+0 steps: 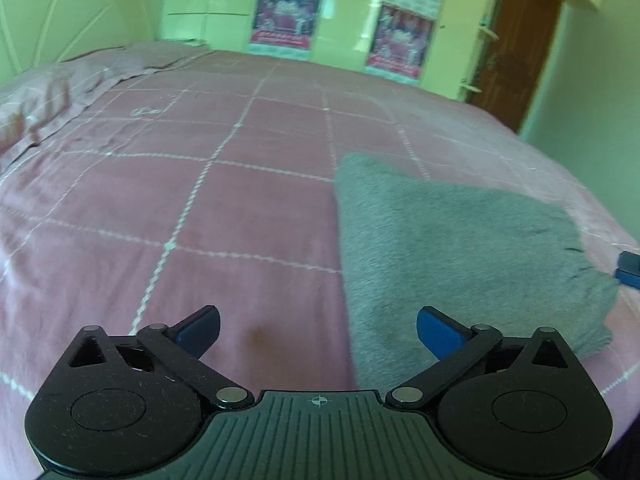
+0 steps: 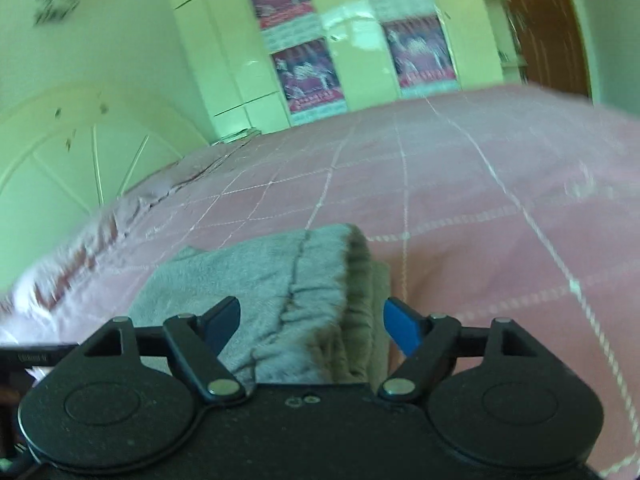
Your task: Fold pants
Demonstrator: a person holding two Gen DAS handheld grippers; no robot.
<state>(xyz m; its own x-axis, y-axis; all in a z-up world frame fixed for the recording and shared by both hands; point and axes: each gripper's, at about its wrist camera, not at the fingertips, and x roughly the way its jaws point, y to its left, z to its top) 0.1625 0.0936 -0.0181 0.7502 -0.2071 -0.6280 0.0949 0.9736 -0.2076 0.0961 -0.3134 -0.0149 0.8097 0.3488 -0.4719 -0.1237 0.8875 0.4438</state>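
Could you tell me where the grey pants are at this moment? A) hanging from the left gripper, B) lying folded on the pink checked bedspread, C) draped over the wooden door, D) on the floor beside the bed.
B: the grey pants lie in a folded bundle on the pink checked bedspread, and nothing lifts them.

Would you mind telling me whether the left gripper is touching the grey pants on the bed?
Apart. In the left wrist view, the left gripper is wide open over bare pink bedspread, and the folded grey pants lie beyond its right finger, nothing between the fingers.
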